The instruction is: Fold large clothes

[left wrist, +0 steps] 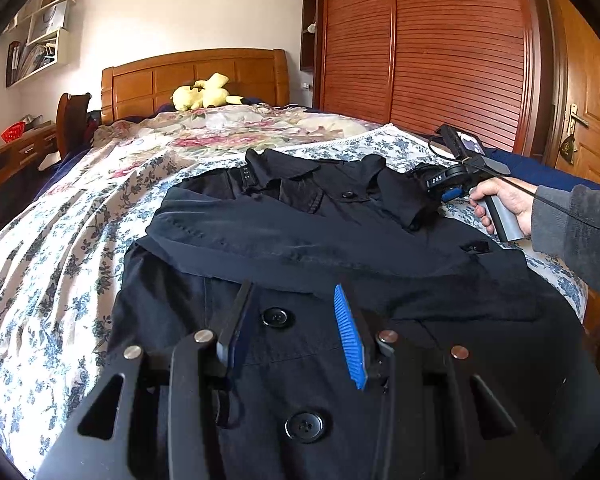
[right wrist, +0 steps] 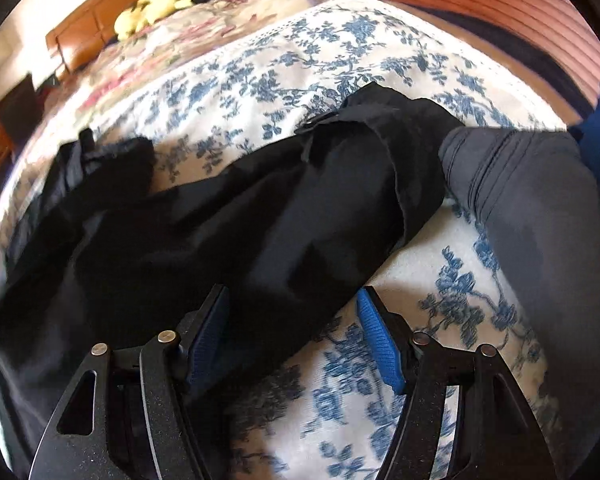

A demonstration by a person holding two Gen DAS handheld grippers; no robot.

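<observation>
The left tongs stand released, blue pads well apart, hovering over the front of the black coat with nothing between them; one button shows in the gap and a second button lies toward 6 o'clock. The right tongs are likewise released, spread across the coat's edge where dark cloth meets the floral bedspread, with the left pad over cloth and the right over the spread. One coat is in play, lying face up across the bed, collar toward 12 o'clock in the left wrist view, one sleeve already laid crosswise over the chest. Four buttons can be counted in that view, two near the tongs and two higher toward 1 and 2 o'clock. The cloth looks like a soft, fairly thick woven fabric: it drapes and wrinkles, so it probably sags when lifted and carries some weight for its size, yet should not slip much against ribbed pads. Seams, hem and sleeve cuff seem the soundest places to pinch, since a doubled edge gives the pads more to bite than a single flat layer. A grey-sleeved forearm lies at 2 o'clock in the right wrist view. One yellow plush toy sits at 11 o'clock by the headboard, well apart from the coat.
</observation>
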